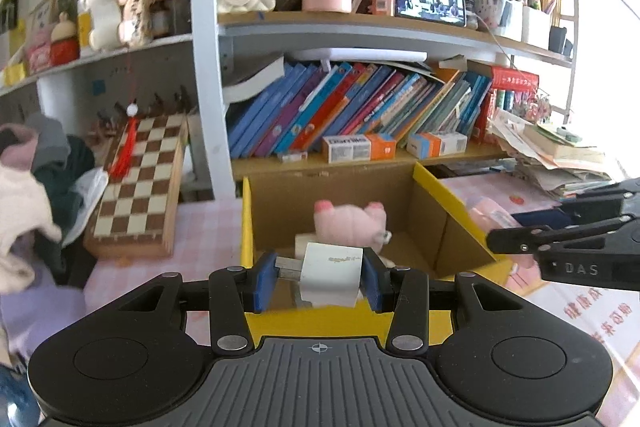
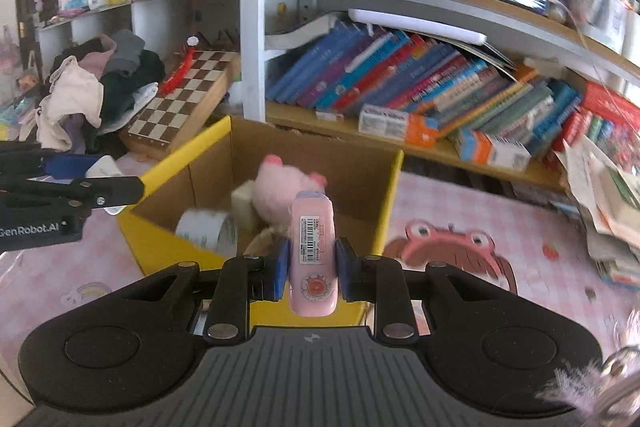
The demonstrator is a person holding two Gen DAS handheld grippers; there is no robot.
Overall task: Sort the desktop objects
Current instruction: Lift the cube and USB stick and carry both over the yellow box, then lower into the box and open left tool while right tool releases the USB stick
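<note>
A yellow-rimmed cardboard box [image 1: 436, 187] [image 2: 188, 151] stands open on the desk. Inside lie a pink plush toy [image 1: 350, 223] [image 2: 280, 187], a roll of tape [image 2: 208, 227] and a pale block [image 2: 242, 203]. My left gripper [image 1: 318, 279] is shut on a white plug adapter [image 1: 332, 277] and holds it over the box's near rim. My right gripper [image 2: 312, 269] is shut on a pink tube-shaped case [image 2: 312, 255] with a barcode label, held over the box's near edge. Each gripper shows at the side of the other view: the right [image 1: 568, 239], the left [image 2: 72, 195].
A bookshelf with slanted books [image 1: 340, 107] [image 2: 400, 79] stands behind the box. A chessboard [image 1: 140, 179] [image 2: 188, 95] and a clothes pile [image 2: 92, 87] lie to the left. A stack of papers [image 1: 552, 151] [image 2: 608, 195] sits at the right on the pink desk mat [image 2: 460, 239].
</note>
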